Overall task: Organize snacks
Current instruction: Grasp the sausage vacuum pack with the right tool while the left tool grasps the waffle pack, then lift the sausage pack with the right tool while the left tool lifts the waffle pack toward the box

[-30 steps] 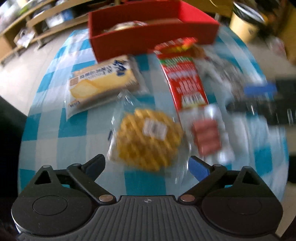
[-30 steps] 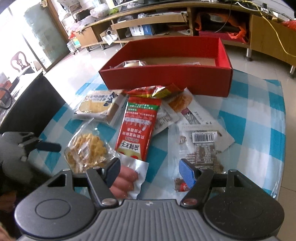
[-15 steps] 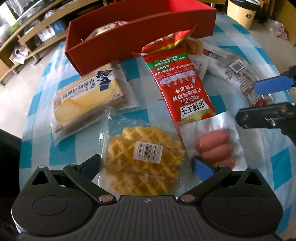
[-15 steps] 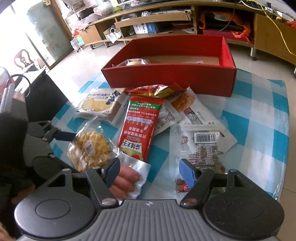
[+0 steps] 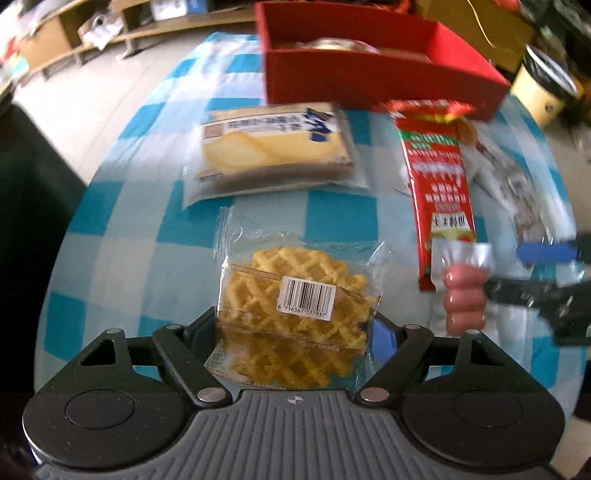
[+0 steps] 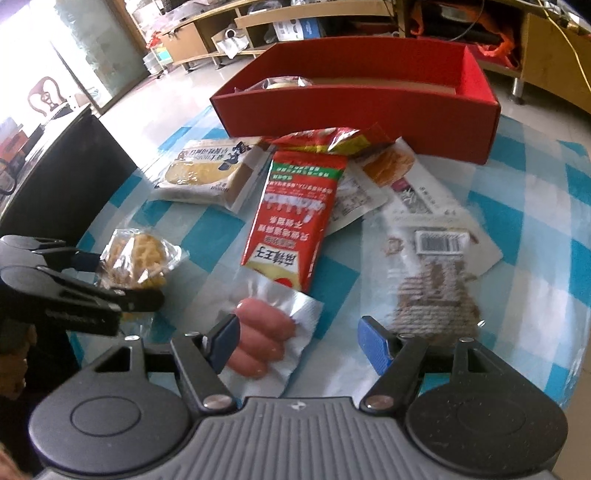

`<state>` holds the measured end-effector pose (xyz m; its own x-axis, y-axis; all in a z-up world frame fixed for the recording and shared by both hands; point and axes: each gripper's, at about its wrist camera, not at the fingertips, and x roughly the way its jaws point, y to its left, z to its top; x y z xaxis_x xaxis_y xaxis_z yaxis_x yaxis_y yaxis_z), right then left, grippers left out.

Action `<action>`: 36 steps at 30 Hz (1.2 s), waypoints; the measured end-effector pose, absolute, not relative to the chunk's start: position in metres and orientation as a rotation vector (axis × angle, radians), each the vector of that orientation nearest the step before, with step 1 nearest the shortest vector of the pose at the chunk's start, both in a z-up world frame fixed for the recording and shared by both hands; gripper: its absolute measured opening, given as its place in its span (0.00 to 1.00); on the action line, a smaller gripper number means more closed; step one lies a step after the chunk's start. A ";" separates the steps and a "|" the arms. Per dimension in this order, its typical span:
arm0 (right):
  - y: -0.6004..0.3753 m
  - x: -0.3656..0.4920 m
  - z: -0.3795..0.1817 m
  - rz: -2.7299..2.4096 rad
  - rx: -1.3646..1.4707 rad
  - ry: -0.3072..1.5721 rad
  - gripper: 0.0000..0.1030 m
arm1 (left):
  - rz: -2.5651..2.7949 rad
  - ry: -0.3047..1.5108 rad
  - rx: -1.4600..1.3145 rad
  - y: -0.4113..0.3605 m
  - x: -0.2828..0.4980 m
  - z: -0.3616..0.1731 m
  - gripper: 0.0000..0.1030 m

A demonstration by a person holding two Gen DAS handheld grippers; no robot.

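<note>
A clear-wrapped waffle pack (image 5: pixel 295 306) lies between the fingers of my left gripper (image 5: pixel 291 332), whose jaws press on its sides; it also shows in the right wrist view (image 6: pixel 138 258). My right gripper (image 6: pixel 299 341) is open over a silver sausage pack (image 6: pixel 269 332), also seen in the left wrist view (image 5: pixel 463 291). A red box (image 6: pixel 369 107) stands at the back with one wrapped snack inside. A cake pack (image 5: pixel 273 147), a long red packet (image 6: pixel 295 218) and other packets lie on the checked table (image 5: pixel 147 236).
A clear packet with a barcode (image 6: pixel 432 266) lies right of the red packet. Another orange snack bag (image 6: pixel 388 162) lies by the box. A black chair (image 6: pixel 62 173) stands at the table's left. Wooden shelves (image 6: pixel 295 22) and floor lie beyond.
My left gripper has moved forward around the waffle pack and narrowed onto it. My right gripper has stayed open over the sausage pack, shifting slightly.
</note>
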<state>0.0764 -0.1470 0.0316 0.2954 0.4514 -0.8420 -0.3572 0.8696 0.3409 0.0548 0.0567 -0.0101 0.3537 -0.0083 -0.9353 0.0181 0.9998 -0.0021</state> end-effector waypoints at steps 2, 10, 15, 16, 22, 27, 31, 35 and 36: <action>-0.141 0.074 0.032 0.528 0.128 1.142 0.67 | -0.016 1.213 -0.034 0.064 0.059 -0.008 0.82; -0.099 0.051 0.018 0.449 0.086 1.100 0.88 | -0.040 1.211 -0.103 0.071 0.057 -0.005 0.83; -0.087 0.040 0.011 0.446 0.045 1.039 1.00 | -0.041 1.218 -0.130 0.077 0.057 -0.007 0.83; -0.086 0.039 0.011 0.451 0.028 1.032 1.00 | -0.041 1.218 -0.133 0.078 0.057 -0.008 0.83; -0.102 0.045 0.015 0.443 0.102 1.041 0.82 | -0.052 1.214 -0.145 0.077 0.057 -0.006 0.84; -0.109 0.044 0.020 0.443 0.082 1.030 0.58 | -0.056 1.212 -0.143 0.076 0.057 -0.005 0.84; -0.107 0.040 0.023 0.453 0.061 1.025 0.55 | -0.057 1.209 -0.139 0.074 0.057 -0.004 0.84; -0.115 0.042 0.029 0.482 0.127 1.019 0.32 | -0.065 1.206 -0.144 0.073 0.058 -0.004 0.84; -0.116 0.043 0.029 0.478 0.132 1.023 0.32 | -0.066 1.207 -0.143 0.073 0.058 -0.004 0.84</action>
<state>0.0435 -0.1157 0.0290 0.4284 0.4423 -0.7879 -0.3214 0.8896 0.3246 0.0578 0.0728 -0.0039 0.3556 -0.1269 -0.9260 -0.0258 0.9890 -0.1455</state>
